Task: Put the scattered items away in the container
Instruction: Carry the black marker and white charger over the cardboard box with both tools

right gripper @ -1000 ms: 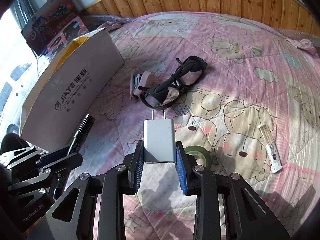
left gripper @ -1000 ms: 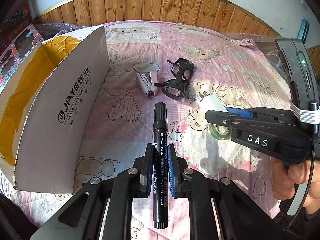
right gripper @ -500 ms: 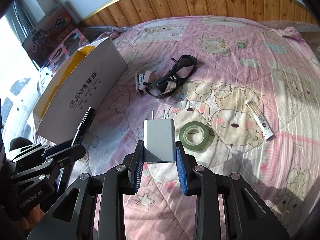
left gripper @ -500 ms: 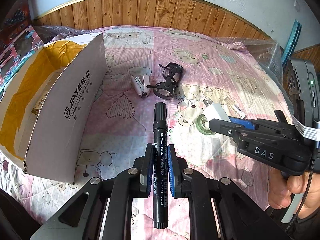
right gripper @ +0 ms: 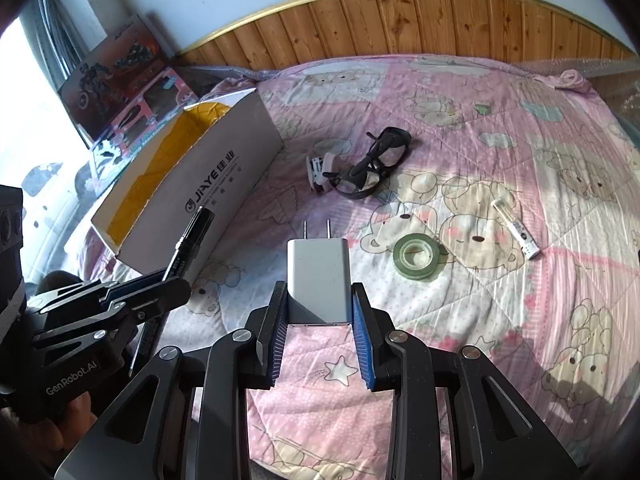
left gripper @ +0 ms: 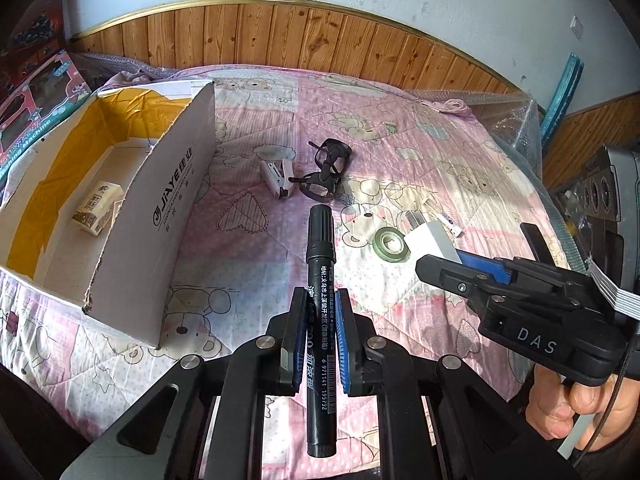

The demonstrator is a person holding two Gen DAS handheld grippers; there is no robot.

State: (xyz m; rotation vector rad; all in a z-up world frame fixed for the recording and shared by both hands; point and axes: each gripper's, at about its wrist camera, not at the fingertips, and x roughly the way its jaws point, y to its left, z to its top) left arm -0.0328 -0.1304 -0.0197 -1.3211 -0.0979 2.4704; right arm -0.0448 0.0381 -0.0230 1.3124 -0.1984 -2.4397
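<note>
1. Bed (left gripper: 420,168) with pink cartoon quilt fills both views; wood panel wall behind it.
2. Box (left gripper: 160,216), open white cardboard with yellow inside, sits on the quilt at 9 o'clock in the left view and 10 o'clock in the right view (right gripper: 224,168). A small packet (left gripper: 96,208) lies on its floor.
3. Left gripper (left gripper: 319,336) at 6 o'clock in its own view, jaws clamped on the marker (left gripper: 320,300); the marker is held lengthwise, cap end pointing forward, clear of the quilt. Seen from the right view at 8 o'clock (right gripper: 160,296), near the box's near corner.
4. Right gripper (right gripper: 320,320) at 6 o'clock in its own view, jaws clamped on the charger (right gripper: 319,280), prongs pointing forward, off the quilt. Seen in the left view at 3 o'clock (left gripper: 452,268); a hand (left gripper: 576,408) holds its grip at 4 o'clock.
5. Glasses (right gripper: 372,172), black, lie folded on the quilt near centre, at 12 o'clock from the charger.
6. Tape (right gripper: 416,256), green roll, flat on the quilt just at 2 o'clock from the charger.
7. Stapler (right gripper: 320,168), white, touching or just beside the glasses on their 9 o'clock side; cannot tell which.
8. Tube (right gripper: 516,228), small and white, lies at 3 o'clock from the tape, apart from it.
</note>
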